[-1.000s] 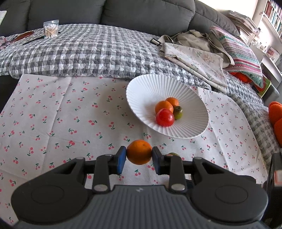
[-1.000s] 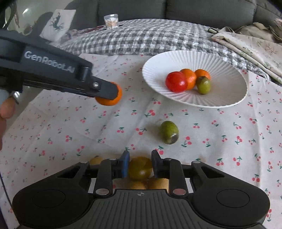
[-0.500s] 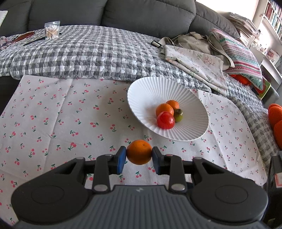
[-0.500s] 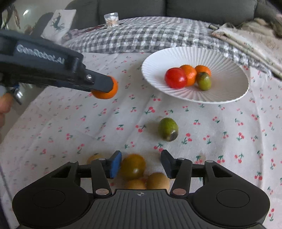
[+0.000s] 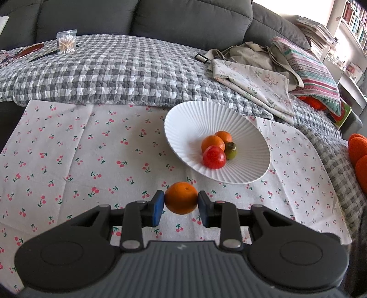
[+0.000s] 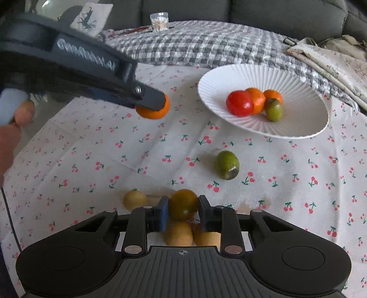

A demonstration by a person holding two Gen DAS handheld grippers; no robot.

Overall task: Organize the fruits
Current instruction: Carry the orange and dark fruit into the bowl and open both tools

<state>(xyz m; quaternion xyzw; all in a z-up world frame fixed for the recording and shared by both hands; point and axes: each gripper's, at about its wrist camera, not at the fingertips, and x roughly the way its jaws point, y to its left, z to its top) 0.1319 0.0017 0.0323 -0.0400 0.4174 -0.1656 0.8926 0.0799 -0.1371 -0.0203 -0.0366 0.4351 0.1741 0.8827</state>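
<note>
Left wrist view: left gripper (image 5: 181,204) clamped on an orange (image 5: 181,197), held above the cherry-print cloth (image 5: 68,149), just short of the white ribbed plate (image 5: 190,121). Plate holds 2 oranges, a red tomato (image 5: 213,157) & a green fruit (image 5: 230,150), all touching. Right wrist view: right gripper (image 6: 183,212) closed round a dark green-brown tomato (image 6: 183,204) w/ both pads touching it, down by the cloth, yellow fruits (image 6: 179,232) right beneath. A green kiwi-like fruit (image 6: 227,165) lies alone btw gripper & plate.

Home living room: sofa (image 5: 137,18), bookshelves (image 5: 353,23)
</note>
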